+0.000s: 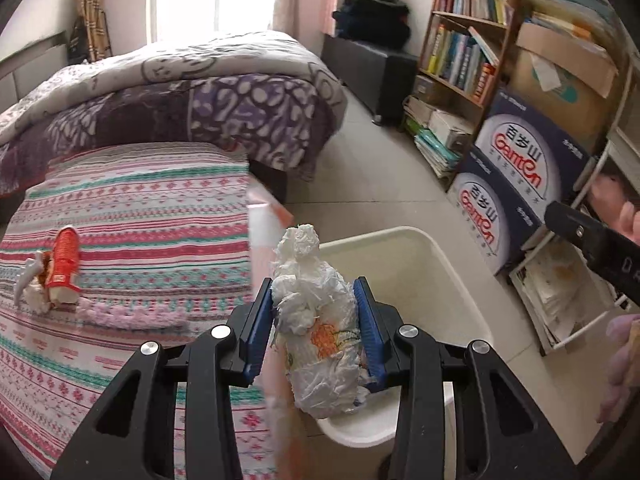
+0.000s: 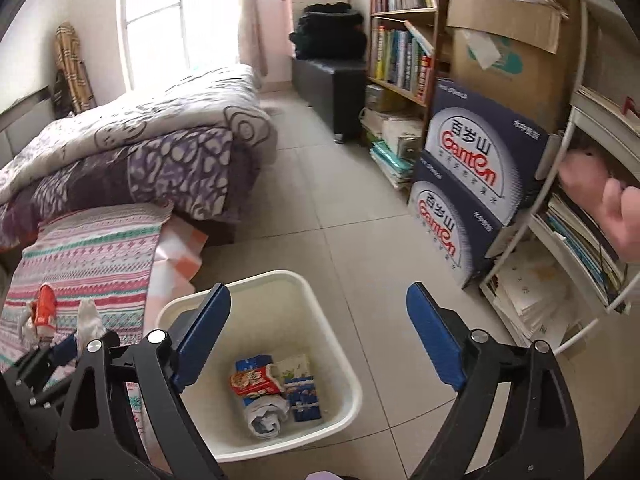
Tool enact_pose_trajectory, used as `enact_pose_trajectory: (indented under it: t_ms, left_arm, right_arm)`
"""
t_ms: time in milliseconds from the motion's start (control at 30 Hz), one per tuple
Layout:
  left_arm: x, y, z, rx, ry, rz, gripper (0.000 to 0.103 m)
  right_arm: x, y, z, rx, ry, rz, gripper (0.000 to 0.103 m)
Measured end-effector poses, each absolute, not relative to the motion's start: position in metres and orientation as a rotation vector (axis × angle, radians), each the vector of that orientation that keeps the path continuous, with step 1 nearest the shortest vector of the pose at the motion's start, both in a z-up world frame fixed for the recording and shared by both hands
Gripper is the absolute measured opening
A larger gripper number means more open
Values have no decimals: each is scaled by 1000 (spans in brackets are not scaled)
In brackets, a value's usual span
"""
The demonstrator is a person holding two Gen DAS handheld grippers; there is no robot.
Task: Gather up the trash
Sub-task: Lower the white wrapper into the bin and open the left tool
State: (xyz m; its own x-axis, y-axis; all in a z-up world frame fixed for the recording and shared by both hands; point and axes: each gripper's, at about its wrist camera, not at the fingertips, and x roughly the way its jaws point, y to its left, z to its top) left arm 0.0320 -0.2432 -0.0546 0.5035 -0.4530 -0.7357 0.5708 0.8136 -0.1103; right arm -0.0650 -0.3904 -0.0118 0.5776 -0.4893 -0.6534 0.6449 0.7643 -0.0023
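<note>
My left gripper (image 1: 316, 320) is shut on a crumpled white tissue wad (image 1: 320, 320) with an orange print, held at the near edge of the white trash bin (image 1: 448, 264). My right gripper (image 2: 318, 344) is open and empty above the same bin (image 2: 340, 344), which holds several wrappers (image 2: 272, 384) and a paper ball. A red wrapper (image 1: 66, 264) and a white scrap (image 1: 30, 284) lie on the striped cloth (image 1: 140, 208); they also show in the right wrist view (image 2: 44, 304). The left gripper with its tissue shows at the left edge of the right wrist view (image 2: 86, 326).
A bed with a purple quilt (image 1: 200, 104) stands behind the striped cloth. Blue Ganten boxes (image 2: 472, 184), a bookshelf (image 2: 404, 52) and a white wire rack (image 2: 568, 240) line the right wall. Tiled floor (image 2: 332, 208) lies between. A hand (image 2: 600, 196) shows at right.
</note>
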Motion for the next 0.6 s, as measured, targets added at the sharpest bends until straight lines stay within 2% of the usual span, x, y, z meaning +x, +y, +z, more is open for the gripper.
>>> enact_pose_trajectory:
  t_ms: [333,600]
  left_arm:
    - [19,-262,-52,109,843,-699,42]
    - [23,-255,-51,69,856,-694,68]
  right_arm:
    - [-74,-401,-8,277,645,-746,93]
    - [-72,-404,-8,318,653,-774,96]
